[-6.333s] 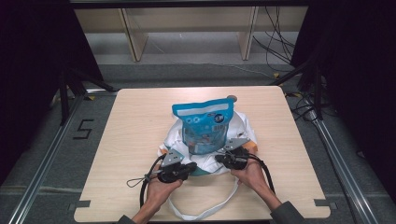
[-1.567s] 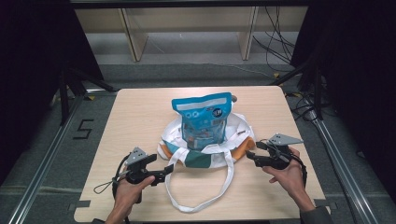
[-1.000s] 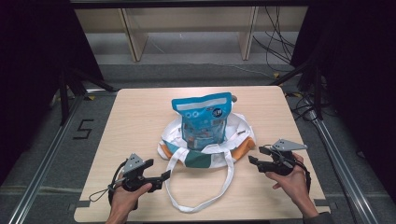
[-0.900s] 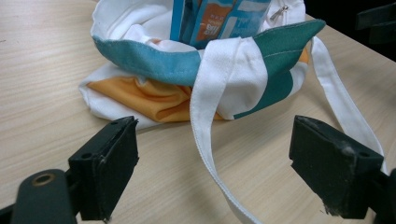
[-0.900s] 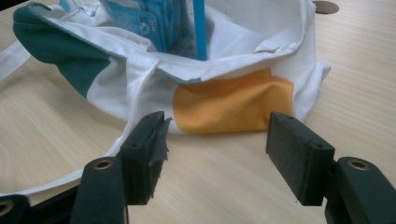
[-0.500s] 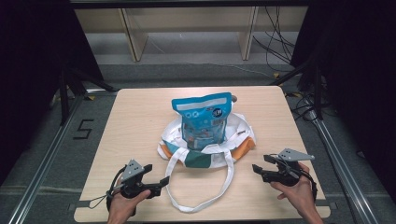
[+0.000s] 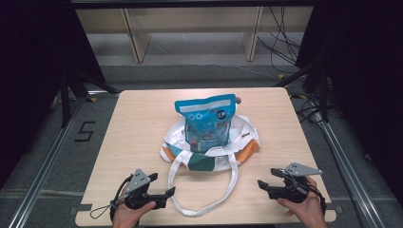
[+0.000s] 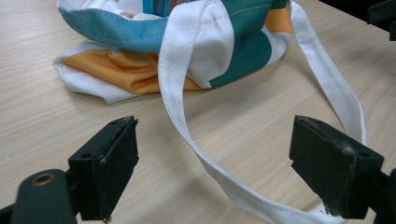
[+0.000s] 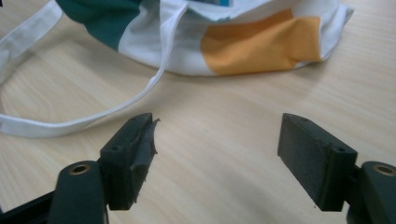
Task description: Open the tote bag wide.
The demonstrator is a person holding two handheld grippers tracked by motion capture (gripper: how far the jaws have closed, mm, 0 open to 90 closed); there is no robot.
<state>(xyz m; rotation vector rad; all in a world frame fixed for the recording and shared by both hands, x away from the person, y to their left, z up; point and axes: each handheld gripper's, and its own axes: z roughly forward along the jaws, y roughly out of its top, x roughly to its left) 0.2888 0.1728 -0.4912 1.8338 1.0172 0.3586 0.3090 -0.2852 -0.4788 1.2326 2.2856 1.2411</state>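
Plainly the cloth tote bag (image 7: 209, 152), slumped mid-frame on the counter (image 7: 138, 137) around a blue pouch (image 7: 206, 123), looks soft, light and floppy, best lifted by its white strap (image 8: 187, 135), which lies between the released left claw (image 8: 229, 172) jaws, the right claw (image 9: 217, 154) likewise released.

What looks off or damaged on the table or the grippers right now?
One thing: in the right gripper view, the pad on the left jaw looks frayed and peeling at its tip. The blue pouch stands upright in the slumped tote bag, nothing spilled. Both the right gripper and left gripper are open and empty.
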